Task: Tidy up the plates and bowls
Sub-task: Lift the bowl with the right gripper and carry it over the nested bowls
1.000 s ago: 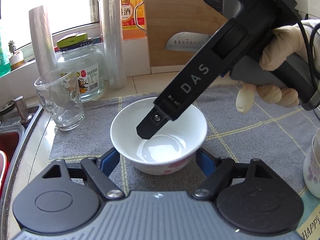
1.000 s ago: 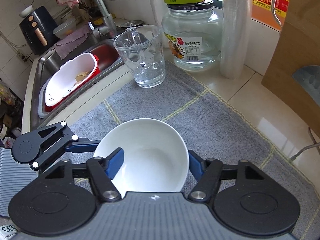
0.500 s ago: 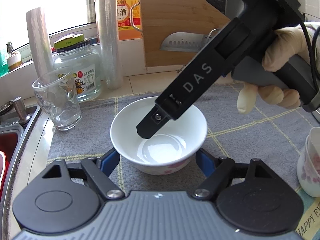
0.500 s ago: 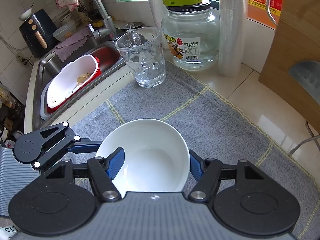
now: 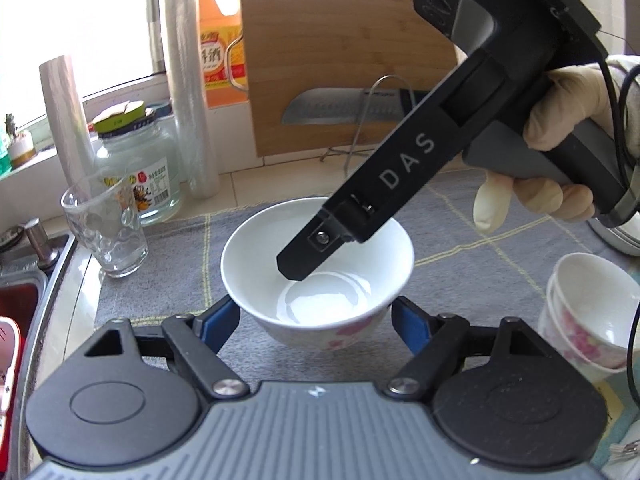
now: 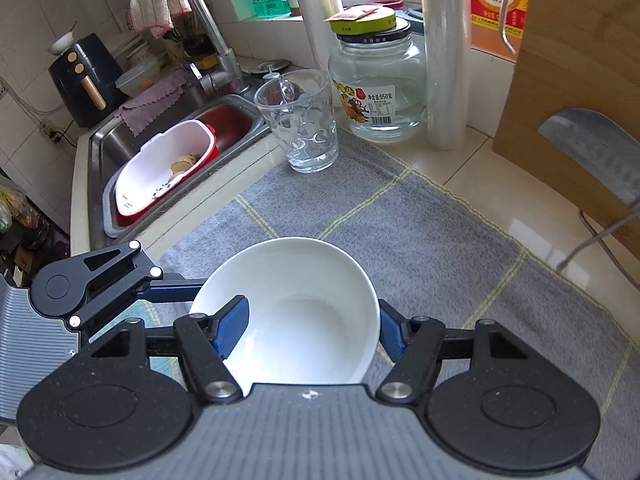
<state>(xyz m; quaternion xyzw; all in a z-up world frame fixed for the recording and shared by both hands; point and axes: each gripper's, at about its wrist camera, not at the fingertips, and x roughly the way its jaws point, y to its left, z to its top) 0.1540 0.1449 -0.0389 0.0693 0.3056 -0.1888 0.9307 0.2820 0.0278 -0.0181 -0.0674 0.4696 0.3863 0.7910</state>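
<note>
A white bowl [image 5: 340, 308] with pink flowers on its outside hangs just above the grey cloth [image 5: 460, 248]. My left gripper [image 5: 314, 320] is shut on its lower sides, a blue pad against each side. My right gripper [image 6: 310, 326] is shut on the same bowl [image 6: 304, 320], its left pad inside the bowl and its right pad outside the wall. The left wrist view shows that inner finger [image 5: 308, 252] dipping into the bowl, with a gloved hand [image 5: 560, 120] on the handle. A left gripper finger [image 6: 168, 294] reaches the bowl's left edge in the right wrist view.
Stacked white floral cups [image 5: 588, 312] stand close on the right. A glass tumbler [image 6: 298, 120] and a glass jar [image 6: 376, 80] stand at the cloth's far edge, by the sink [image 6: 100, 152] holding a red-and-white basket [image 6: 160, 172]. A cutting board [image 5: 348, 48] with a knife [image 5: 340, 110] leans behind.
Both grippers have moved together, a little up and to the right, with the bowl still between them. The tumbler and jar slid left, and the floral cups came further into view.
</note>
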